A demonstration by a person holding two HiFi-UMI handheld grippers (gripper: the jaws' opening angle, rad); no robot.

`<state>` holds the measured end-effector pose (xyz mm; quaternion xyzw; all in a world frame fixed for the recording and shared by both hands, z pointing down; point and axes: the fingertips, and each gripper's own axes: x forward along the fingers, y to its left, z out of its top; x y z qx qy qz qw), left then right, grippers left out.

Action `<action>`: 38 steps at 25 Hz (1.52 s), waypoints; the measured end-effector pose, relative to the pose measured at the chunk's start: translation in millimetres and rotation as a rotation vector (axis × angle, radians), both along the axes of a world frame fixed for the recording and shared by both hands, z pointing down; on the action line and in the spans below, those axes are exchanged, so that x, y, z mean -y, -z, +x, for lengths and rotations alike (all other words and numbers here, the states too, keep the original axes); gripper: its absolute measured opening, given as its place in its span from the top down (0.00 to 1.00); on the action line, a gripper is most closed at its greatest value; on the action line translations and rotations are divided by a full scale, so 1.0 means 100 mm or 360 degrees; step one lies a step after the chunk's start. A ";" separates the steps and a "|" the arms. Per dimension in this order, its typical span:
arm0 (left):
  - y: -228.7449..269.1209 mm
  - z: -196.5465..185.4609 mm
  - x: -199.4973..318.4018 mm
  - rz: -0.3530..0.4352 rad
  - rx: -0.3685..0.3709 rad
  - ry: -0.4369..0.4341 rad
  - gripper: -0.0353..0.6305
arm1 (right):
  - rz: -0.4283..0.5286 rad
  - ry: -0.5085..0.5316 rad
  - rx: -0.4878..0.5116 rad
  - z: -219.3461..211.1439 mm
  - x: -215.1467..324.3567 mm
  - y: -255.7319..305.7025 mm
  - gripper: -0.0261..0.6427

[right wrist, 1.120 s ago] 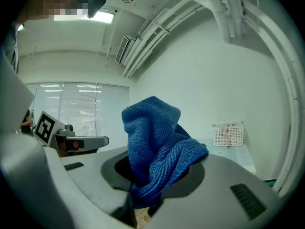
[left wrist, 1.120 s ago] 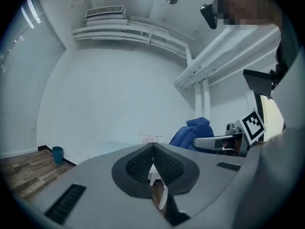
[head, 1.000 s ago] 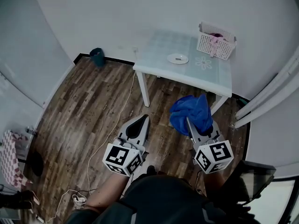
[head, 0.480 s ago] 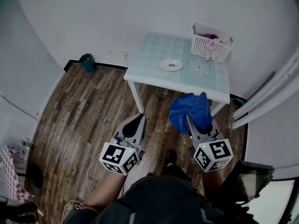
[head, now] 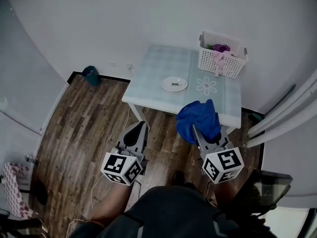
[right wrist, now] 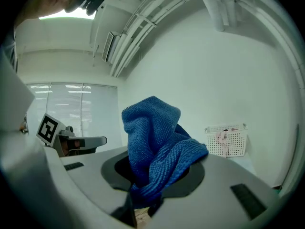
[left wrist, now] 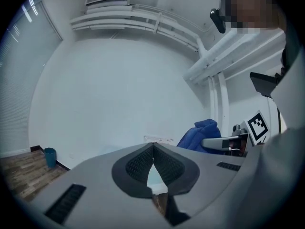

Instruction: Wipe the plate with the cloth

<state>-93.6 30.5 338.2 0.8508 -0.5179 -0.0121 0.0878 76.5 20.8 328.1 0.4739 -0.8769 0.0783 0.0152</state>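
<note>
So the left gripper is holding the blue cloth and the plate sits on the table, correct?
Not quite. The blue cloth is clamped in the right gripper, not the left, as the right gripper view shows. The left gripper is shut with nothing in it. The plate does sit on the table.

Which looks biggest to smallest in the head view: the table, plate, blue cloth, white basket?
Largest: the table.
Next: the blue cloth and the white basket look about alike. The cloth hangs nearer the camera, so I won't rank the two.
Smallest: the plate.
</note>
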 end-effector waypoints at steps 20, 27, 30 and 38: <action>-0.13 0.17 1.25 -0.0058 0.0047 -0.0025 0.93 | -0.0027 0.0016 0.0043 0.08 1.27 -0.15 0.78; -0.05 -0.12 1.81 -0.0024 0.0026 -0.0095 0.93 | -0.0030 -0.0068 0.0012 -0.18 1.74 -0.09 0.78; -0.06 -0.27 2.01 -0.0031 0.0015 -0.0126 0.93 | -0.0038 -0.0136 0.0005 -0.24 1.92 -0.07 0.78; -0.24 -0.59 2.47 -0.0090 -0.0019 -0.0226 0.93 | -0.0068 -0.0339 -0.0041 -0.29 2.36 -0.09 0.78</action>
